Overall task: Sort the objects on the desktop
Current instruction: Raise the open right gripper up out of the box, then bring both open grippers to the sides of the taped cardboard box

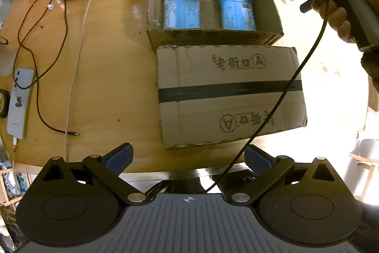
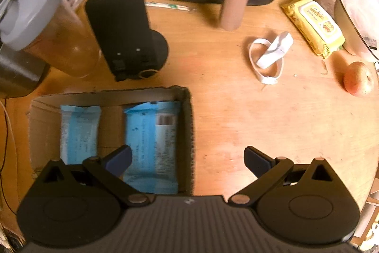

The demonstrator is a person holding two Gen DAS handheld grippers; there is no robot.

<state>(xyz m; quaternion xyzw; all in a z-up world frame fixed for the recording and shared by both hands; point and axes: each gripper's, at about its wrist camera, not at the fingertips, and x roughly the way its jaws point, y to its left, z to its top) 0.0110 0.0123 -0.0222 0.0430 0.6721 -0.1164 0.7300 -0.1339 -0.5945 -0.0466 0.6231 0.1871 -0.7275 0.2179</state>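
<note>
Your left gripper (image 1: 188,159) hangs at the near edge of the wooden table (image 1: 106,68), fingers spread wide, holding nothing. Ahead sits the open cardboard box (image 1: 270,36), its flap (image 1: 227,96) folded toward you, two blue packets (image 1: 181,10) inside. Your right gripper (image 2: 187,159) hovers over the box's right wall, fingers wide apart, empty. An apple (image 2: 357,78) lies near the table's right edge.

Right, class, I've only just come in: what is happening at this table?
A person is sorting a cluttered wooden table with a gripper in each hand. Two blue packets already lie in the open cardboard box. The right gripper hangs over that box's edge, jaws open and empty. The left gripper waits near the table edge, also open.
</note>
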